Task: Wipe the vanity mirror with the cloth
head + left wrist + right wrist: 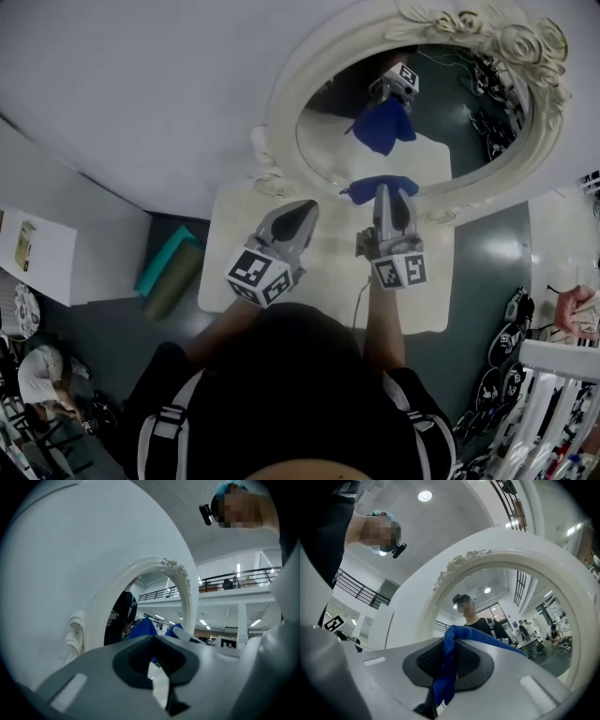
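An oval vanity mirror with a white ornate frame [281,103] stands on a white table [234,253] against the wall. My right gripper [386,195] is shut on a blue cloth [382,186], held right at the lower edge of the glass [441,112], which reflects both. In the right gripper view the cloth [446,667] hangs from between the jaws, with the mirror frame [464,562] ahead. My left gripper [302,210] is shut and holds nothing, hovering near the frame's lower left foot. The left gripper view shows the frame [185,602] edge-on.
A teal mat and a rolled olive one [169,272] lie on the floor left of the table. A white cabinet [37,253] stands farther left. Racks and clutter [553,403] fill the right side. A person [37,375] crouches at lower left.
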The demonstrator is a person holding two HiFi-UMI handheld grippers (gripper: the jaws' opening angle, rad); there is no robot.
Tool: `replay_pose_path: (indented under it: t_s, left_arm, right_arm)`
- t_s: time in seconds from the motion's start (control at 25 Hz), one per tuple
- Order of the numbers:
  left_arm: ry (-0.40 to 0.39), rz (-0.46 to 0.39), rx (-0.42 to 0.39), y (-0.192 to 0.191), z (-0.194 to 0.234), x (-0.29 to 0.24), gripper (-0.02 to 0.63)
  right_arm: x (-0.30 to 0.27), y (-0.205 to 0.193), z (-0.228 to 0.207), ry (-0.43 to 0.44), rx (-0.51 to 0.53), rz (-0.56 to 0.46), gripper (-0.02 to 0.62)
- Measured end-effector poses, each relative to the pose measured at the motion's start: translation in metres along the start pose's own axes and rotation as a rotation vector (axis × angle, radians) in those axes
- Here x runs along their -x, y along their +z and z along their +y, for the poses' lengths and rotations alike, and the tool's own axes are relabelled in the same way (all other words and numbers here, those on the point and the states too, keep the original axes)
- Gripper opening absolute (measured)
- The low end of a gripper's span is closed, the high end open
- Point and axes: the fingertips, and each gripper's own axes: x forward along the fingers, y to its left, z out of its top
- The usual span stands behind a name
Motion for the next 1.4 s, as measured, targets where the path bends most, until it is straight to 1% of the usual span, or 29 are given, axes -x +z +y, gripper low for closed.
replay_pose_path:
  t_s: [0.32, 0.44, 0.56, 0.72, 1.04, 1.2, 1.4]
  left_arm:
    - [-0.095, 0.021, -0.036, 0.001, -0.042, -0.049, 0.006]
    - [-0.12, 0.028, -0.052, 0.0, -0.056, -0.064, 0.006]
    - [-0.132, 0.035, -0.065, -0.002, -0.068, -0.078, 0.006]
    - [-0.136, 0.037, -0.077, -0.003, -0.079, -0.095, 0.006]
    - [-0.112, 0.04, -0.088, -0.02, -0.093, -0.123, 0.006]
    - [-0.096, 0.047, -0.086, -0.018, -0.088, -0.131, 0.006]
    - [-0.085, 0.06, -0.076, -0.017, -0.084, -0.136, 0.006]
  right_arm:
    - [0.076, 0.046, -0.102, -0.272, 0.072, -0.048, 0.037]
    - [0.096, 0.061, -0.134, -0.341, 0.09, -0.075, 0.037]
    - [0.109, 0.074, -0.161, -0.39, 0.103, -0.099, 0.037]
    - [0.111, 0.086, -0.186, -0.407, 0.113, -0.109, 0.037]
    - [0.093, 0.088, -0.228, -0.37, 0.121, -0.092, 0.037]
    - [0.071, 0.092, -0.239, -0.359, 0.116, -0.081, 0.037]
    - [0.06, 0.094, -0.245, -0.37, 0.126, -0.06, 0.037]
